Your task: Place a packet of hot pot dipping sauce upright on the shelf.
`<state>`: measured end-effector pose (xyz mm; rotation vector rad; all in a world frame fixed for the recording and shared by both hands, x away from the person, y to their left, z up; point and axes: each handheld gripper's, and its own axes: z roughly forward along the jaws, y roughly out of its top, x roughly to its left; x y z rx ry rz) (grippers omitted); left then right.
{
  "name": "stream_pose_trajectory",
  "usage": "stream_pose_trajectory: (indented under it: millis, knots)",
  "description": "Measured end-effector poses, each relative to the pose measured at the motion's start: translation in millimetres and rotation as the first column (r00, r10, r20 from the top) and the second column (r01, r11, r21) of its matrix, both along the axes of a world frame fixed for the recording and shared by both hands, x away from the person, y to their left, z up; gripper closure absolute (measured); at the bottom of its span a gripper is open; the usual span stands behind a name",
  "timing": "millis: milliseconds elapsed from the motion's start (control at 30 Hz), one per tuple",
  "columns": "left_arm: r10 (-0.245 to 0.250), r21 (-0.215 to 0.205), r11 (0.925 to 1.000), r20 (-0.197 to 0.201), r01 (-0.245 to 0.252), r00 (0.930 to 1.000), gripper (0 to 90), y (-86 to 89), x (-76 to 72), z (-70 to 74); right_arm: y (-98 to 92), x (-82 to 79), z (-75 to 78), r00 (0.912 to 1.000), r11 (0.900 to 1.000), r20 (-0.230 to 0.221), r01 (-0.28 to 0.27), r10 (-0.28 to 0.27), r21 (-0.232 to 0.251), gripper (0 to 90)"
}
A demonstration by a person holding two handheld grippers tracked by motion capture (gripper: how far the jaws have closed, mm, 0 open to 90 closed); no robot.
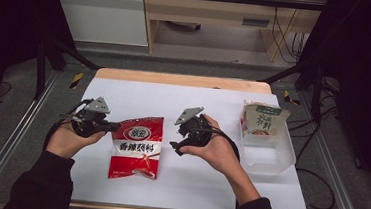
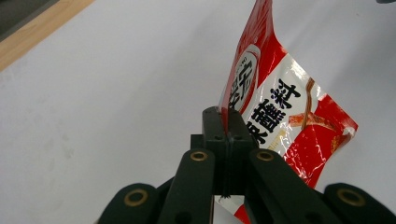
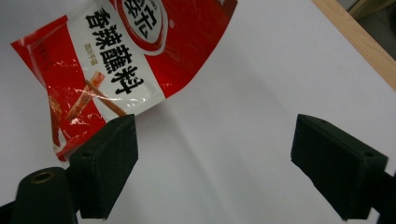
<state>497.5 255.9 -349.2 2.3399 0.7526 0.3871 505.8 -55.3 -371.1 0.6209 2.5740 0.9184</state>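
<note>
A red and white seasoning packet (image 1: 136,148) hangs over the middle of the white table (image 1: 124,97), pinched at its upper left edge by my left gripper (image 1: 114,127). In the left gripper view the two black jaws press flat together on the packet (image 2: 275,107) edge, gripper (image 2: 225,122) shut. My right gripper (image 1: 176,146) hovers just to the right of the packet. In the right gripper view its jaws stand wide apart, gripper (image 3: 212,156) open, with bare table between them and the packet (image 3: 116,56) up to the left.
A clear plastic bin (image 1: 269,148) stands at the table's right side with a green and white pouch (image 1: 262,119) leaning in its far end. The table's wooden far edge (image 1: 183,79) runs behind. Dark frame rails flank both sides.
</note>
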Motion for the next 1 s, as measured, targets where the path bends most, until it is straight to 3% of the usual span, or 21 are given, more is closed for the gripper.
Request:
stream_pose_trajectory:
  millis: [400, 700, 1000]
  knots:
    - [-0.013, -0.011, 0.9999, 0.007, 0.013, 0.9999, 90.0, -8.2, 0.1, 3.7, 4.5, 7.9, 17.7, 0.9996, 1.0, 0.005, -0.027, 0.027, -0.01, 19.5]
    - [-0.021, -0.014, 0.9997, 0.015, 0.021, 0.9997, 90.0, -12.3, -0.3, 7.0, 7.0, 13.9, 17.5, 0.9993, 0.999, -0.012, -0.037, 0.037, -0.013, 19.8]
    - [-0.034, -0.013, 0.9993, 0.028, 0.034, 0.999, 90.0, -18.5, 0.1, 13.0, 11.7, 13.9, 20.1, 0.9979, 0.998, -0.02, -0.063, 0.062, -0.023, 25.7]
